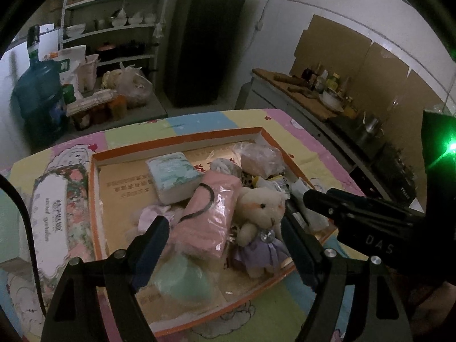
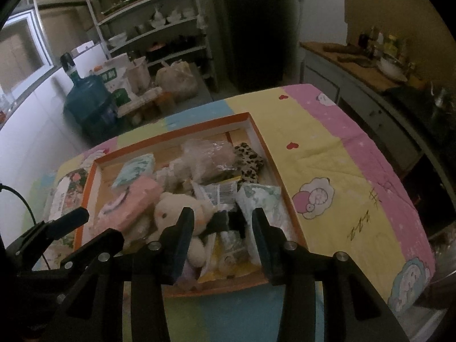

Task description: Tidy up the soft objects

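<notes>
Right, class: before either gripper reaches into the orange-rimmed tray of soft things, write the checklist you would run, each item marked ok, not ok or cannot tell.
1. Left gripper open, holding nothing: ok.
2. Right gripper open, holding nothing: ok.
3. Cream plush bear in a purple dress unobstructed from above: ok.
4. Pink plastic-wrapped tissue pack free of other items: not ok, a black hair band lies on it.
5. Shallow orange-rimmed cardboard tray flat on the pastel patchwork cloth: ok.
6. Where the items should go: cannot tell.
</notes>
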Motion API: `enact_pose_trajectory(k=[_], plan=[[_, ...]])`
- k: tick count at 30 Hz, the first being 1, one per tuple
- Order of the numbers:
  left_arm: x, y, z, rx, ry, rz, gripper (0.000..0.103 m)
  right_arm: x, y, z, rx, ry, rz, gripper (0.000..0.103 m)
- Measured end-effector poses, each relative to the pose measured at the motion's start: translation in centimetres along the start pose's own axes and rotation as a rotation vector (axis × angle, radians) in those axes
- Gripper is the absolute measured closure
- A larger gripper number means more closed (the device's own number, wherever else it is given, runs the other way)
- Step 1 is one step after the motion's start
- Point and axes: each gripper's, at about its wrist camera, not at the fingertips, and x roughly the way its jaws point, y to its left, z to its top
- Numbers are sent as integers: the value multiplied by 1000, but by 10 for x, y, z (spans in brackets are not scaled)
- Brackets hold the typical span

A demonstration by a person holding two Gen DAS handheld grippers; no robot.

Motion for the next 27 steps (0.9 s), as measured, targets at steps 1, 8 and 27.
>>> enact_pose_trajectory(k=[1, 8, 27], plan=[[-3, 1, -1, -2, -5, 4, 23, -3, 2, -2, -1, -4, 1, 59], [-30, 9, -8, -18, -25, 54, 24, -23, 18, -9, -13, -33, 6, 59], [-126, 37, -53, -16, -108, 203, 27, -82, 80, -61, -30, -102, 6, 34]])
